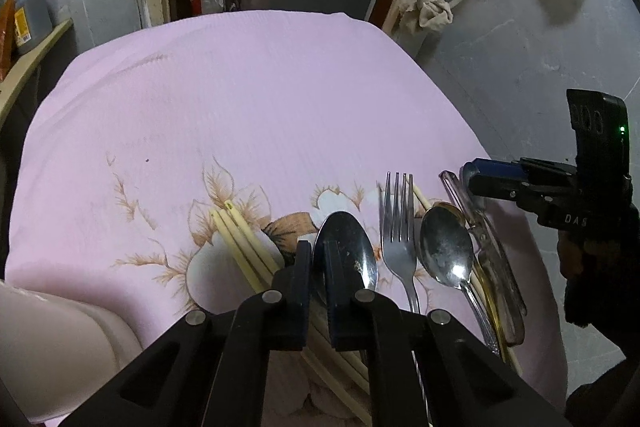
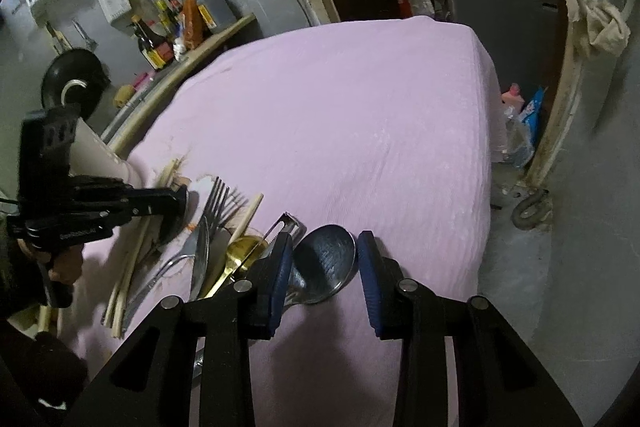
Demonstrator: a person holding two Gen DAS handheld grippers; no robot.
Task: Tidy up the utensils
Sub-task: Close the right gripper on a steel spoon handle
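Between the nearly closed fingers of the left gripper sat the bowl edge of a shiny steel spoon, clamped. The right gripper stood apart, straddling a dull steel spoon on the pink cloth.

— Pink cloth over the table, printed near the front edge with brown-outlined leaves and pale white petals.

— Steel-grey large spoon, fork and smaller spoon; cream chopsticks toward the front left.

— Gold-toned spoon among the silver ones by the front edge, another grey spoon beside it.

— Black frames on both grippers — dark blue pads on the right gripper, the same blue on the left gripper.
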